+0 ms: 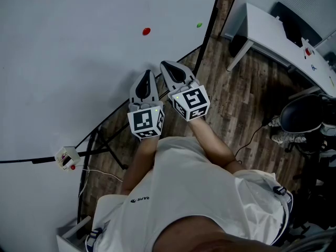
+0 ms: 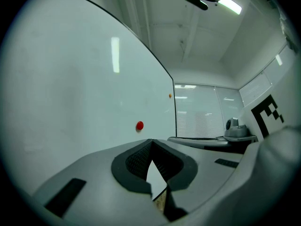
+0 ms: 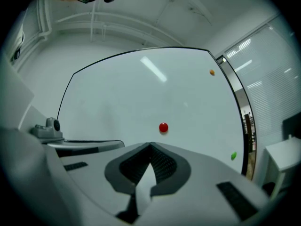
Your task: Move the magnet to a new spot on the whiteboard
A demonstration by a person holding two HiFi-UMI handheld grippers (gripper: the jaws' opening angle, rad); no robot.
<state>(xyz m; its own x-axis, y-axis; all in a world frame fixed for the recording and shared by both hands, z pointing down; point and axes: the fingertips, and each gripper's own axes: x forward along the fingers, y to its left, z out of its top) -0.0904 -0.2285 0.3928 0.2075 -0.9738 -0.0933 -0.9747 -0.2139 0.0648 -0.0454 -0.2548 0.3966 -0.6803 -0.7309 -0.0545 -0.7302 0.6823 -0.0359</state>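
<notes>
A red magnet (image 1: 146, 31) sticks to the whiteboard (image 1: 73, 67), well ahead of both grippers and apart from them. My left gripper (image 1: 147, 74) and right gripper (image 1: 167, 65) are held side by side and point at the board. Both are shut with nothing between their jaws. In the left gripper view the red magnet (image 2: 139, 125) sits just above the closed tips of the left gripper (image 2: 151, 141). In the right gripper view the red magnet (image 3: 163, 127) lies just above the closed tips of the right gripper (image 3: 150, 146).
A green magnet (image 1: 199, 24) and an orange magnet (image 3: 212, 72) sit near the board's right edge. The board's black stand legs (image 1: 105, 140) spread over the wooden floor. A white desk (image 1: 278, 30) and a black chair (image 1: 304, 114) stand to the right.
</notes>
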